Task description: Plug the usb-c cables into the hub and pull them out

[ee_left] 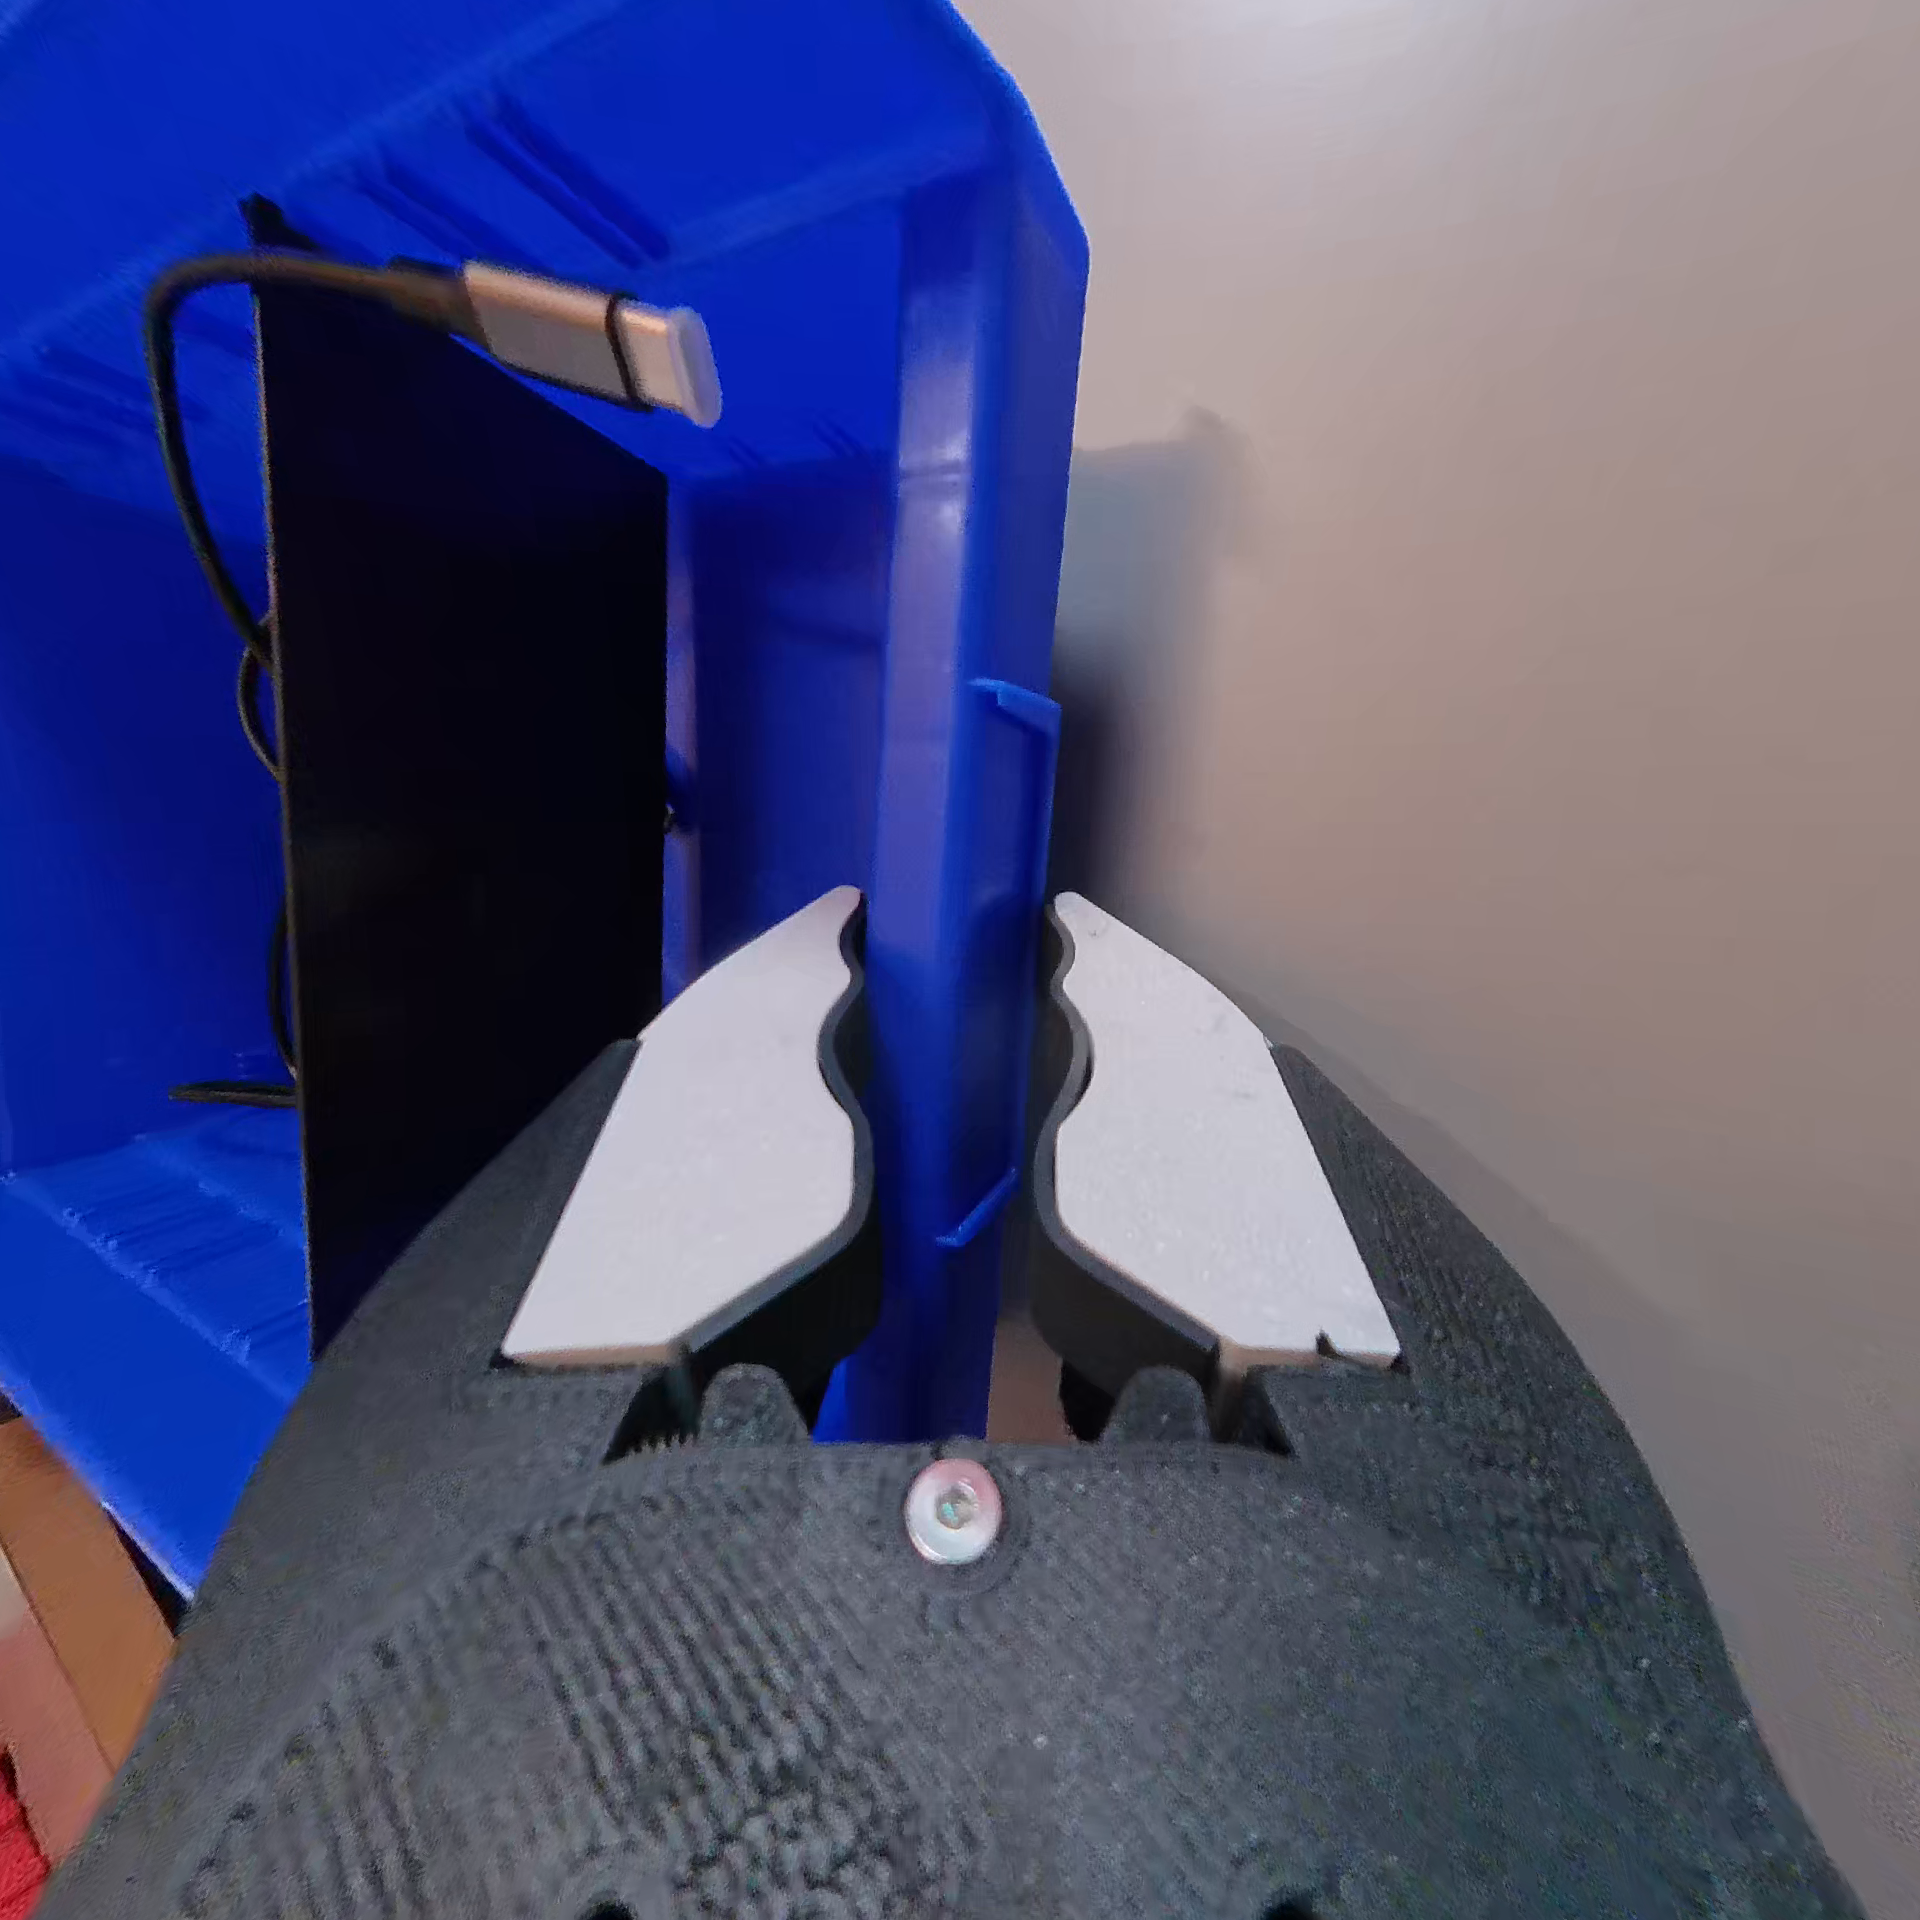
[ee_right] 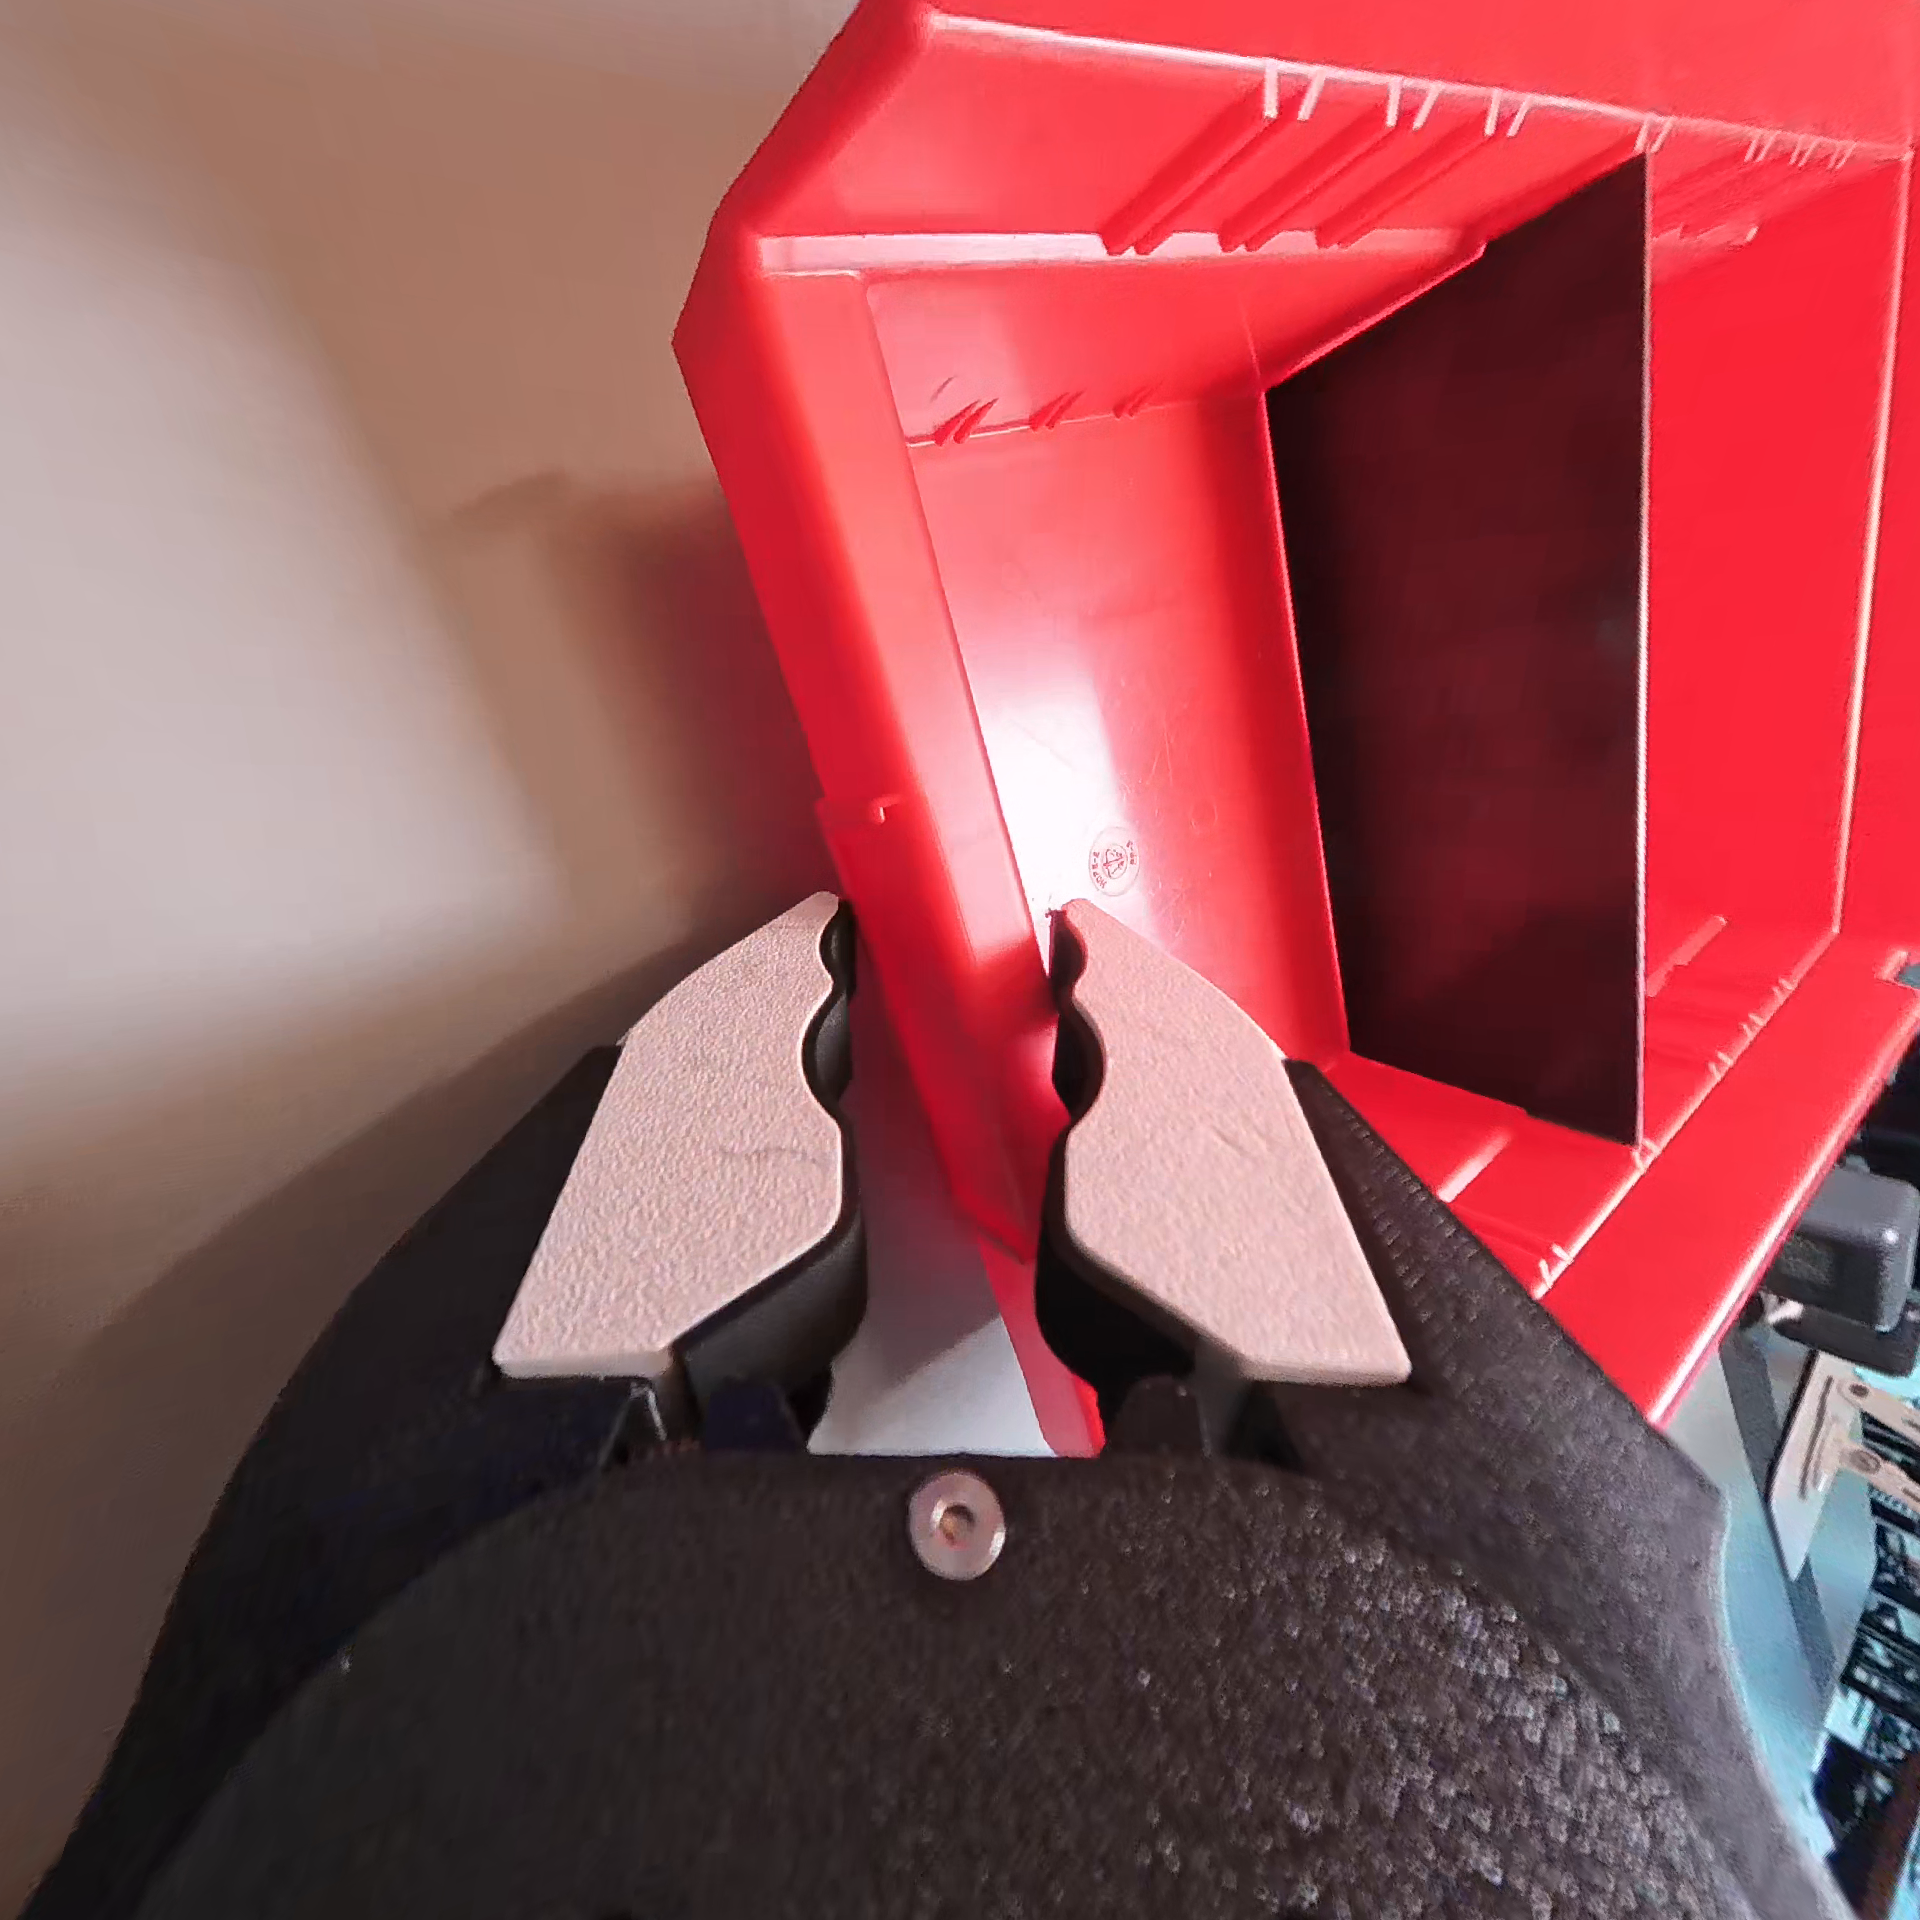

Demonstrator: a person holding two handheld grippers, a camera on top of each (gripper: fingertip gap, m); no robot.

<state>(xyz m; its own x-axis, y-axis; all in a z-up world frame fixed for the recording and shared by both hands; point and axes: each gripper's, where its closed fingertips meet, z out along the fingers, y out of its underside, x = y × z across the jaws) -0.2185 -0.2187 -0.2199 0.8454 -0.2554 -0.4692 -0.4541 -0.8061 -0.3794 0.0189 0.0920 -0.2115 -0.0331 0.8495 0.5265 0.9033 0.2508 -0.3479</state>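
In the left wrist view my left gripper (ee_left: pixel 956 914) is shut on the right side wall of a blue plastic bin (ee_left: pixel 956 582), one finger inside and one outside. In the bin a black cable with a grey USB-C plug (ee_left: pixel 592 332) sticks out over a black divider panel (ee_left: pixel 468 790). In the right wrist view my right gripper (ee_right: pixel 951 920) is shut on the left side wall of a red plastic bin (ee_right: pixel 1039 644). That bin holds a black divider panel (ee_right: pixel 1475 665). No hub shows in either view.
A beige surface (ee_left: pixel 1507 623) lies beside the blue bin, and it also shows beside the red bin (ee_right: pixel 312 520). Dark equipment (ee_right: pixel 1860 1268) and cluttered items sit past the red bin's lower right edge. The grippers' ends are close to 40 cm from one another.
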